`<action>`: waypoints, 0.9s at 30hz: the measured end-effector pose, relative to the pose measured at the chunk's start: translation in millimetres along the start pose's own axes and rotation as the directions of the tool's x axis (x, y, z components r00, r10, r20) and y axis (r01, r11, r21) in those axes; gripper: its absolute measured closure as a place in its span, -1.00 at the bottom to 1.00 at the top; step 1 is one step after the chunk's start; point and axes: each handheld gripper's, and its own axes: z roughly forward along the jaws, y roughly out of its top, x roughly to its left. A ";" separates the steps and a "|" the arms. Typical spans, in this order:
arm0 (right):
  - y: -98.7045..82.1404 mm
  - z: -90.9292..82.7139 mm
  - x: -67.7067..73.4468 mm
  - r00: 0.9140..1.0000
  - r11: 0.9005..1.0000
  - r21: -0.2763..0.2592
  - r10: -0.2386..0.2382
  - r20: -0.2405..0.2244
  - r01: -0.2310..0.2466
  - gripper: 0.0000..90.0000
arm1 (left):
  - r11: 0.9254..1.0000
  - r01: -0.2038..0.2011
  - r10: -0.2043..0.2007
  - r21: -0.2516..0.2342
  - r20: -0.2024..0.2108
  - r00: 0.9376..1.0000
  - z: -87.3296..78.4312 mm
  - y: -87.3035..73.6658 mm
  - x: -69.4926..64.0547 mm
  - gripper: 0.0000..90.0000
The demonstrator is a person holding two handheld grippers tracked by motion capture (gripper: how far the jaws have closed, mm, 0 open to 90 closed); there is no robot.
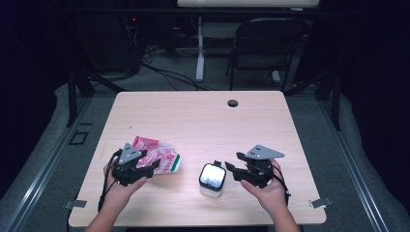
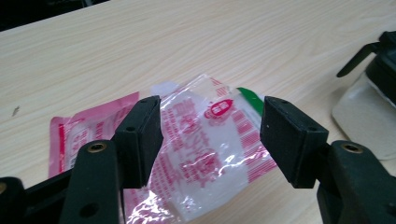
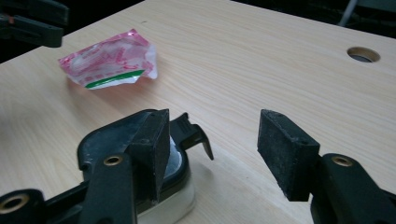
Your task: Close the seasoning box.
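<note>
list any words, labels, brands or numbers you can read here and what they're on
None can be read with certainty.
Clear plastic bag: red printed characters and a red oval badge with white marks, too blurred to read.
Pink packet under it: faint pale print, unreadable.
White container with black lid: no lettering visible.
Left gripper, right gripper and table: no markings visible.

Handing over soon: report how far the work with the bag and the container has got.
Done: nothing visibly. In hand: the open left gripper hovers over the pink snack bag; the open right gripper sits beside the white container with its black lid. Left: grasping either one.
</note>
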 end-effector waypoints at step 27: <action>-24.4 12.4 -30.8 0.976 0.985 0.041 0.162 0.143 -0.169 -0.06 | 0.988 0.153 -0.150 0.020 -0.105 0.983 3.8 -21.8 53.6 -0.14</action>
